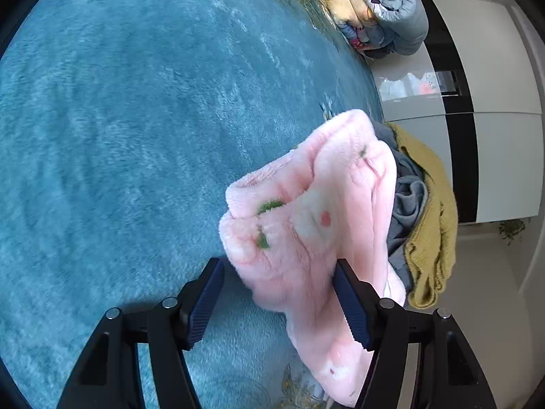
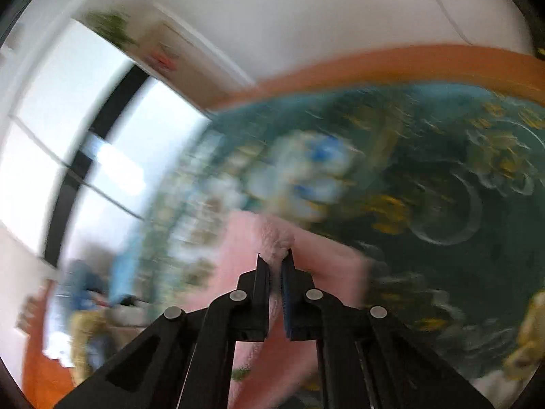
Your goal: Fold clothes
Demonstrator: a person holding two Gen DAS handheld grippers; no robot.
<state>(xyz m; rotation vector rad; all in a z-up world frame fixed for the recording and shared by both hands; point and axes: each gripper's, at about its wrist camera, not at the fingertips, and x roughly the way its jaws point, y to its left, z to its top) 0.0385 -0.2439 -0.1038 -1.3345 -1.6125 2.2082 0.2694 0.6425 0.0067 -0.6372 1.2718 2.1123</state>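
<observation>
A pink fleece garment (image 1: 306,211) with green and white patches lies bunched on the teal plush bedspread (image 1: 119,119), and its lower part hangs off toward the bottom of the left wrist view. My left gripper (image 1: 277,262) stands wide, its fingers on either side of the garment. The right pad (image 1: 347,296) touches the fleece, while the left pad (image 1: 207,293) shows a dark gap beside it. In the blurred right wrist view my right gripper (image 2: 275,255) is shut on a pinched fold of the pink garment (image 2: 279,238), which spreads below and beside the fingers.
A heap of grey clothing (image 1: 408,204) and a mustard knit (image 1: 432,225) lies just right of the pink garment. Folded quilts (image 1: 381,3) are stacked at the bed's far end. White cupboard doors with black strips (image 1: 490,156) stand beyond. The bedspread's flower-patterned part (image 2: 425,187) has an orange border (image 2: 408,64).
</observation>
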